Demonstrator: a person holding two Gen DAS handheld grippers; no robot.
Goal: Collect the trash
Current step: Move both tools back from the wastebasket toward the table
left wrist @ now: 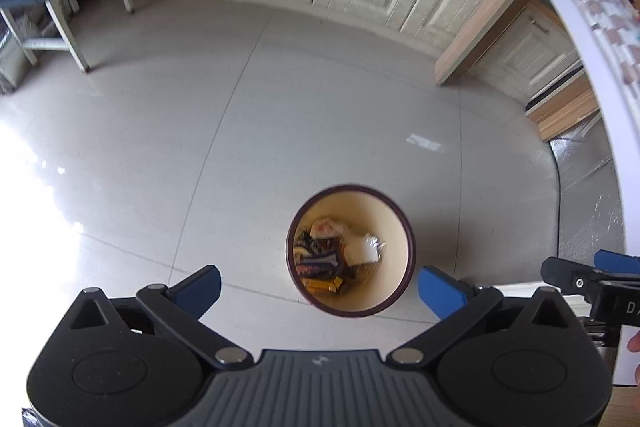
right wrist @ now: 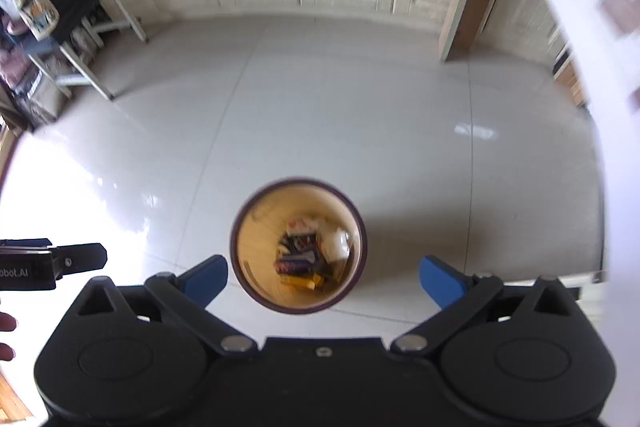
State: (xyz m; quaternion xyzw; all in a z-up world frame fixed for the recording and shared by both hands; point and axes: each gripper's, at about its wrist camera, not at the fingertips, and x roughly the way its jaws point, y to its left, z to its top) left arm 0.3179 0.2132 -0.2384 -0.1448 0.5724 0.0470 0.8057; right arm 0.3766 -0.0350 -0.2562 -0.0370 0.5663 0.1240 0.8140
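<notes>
Bare tiled floor [left wrist: 280, 99] around bin [left wrist: 403, 227] holding wrappers [left wrist: 320, 263]; jaws of left gripper [left wrist: 320, 287] and right gripper [right wrist: 324, 277] spread wide, empty, above it.

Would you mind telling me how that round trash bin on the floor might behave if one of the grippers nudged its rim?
The trash bin would probably slide before tipping: the tiled floor looks glossy. It likely feels light, since only a shallow layer of wrappers covers the bottom. Its round wall may flex a little, though the material is unclear.
</notes>
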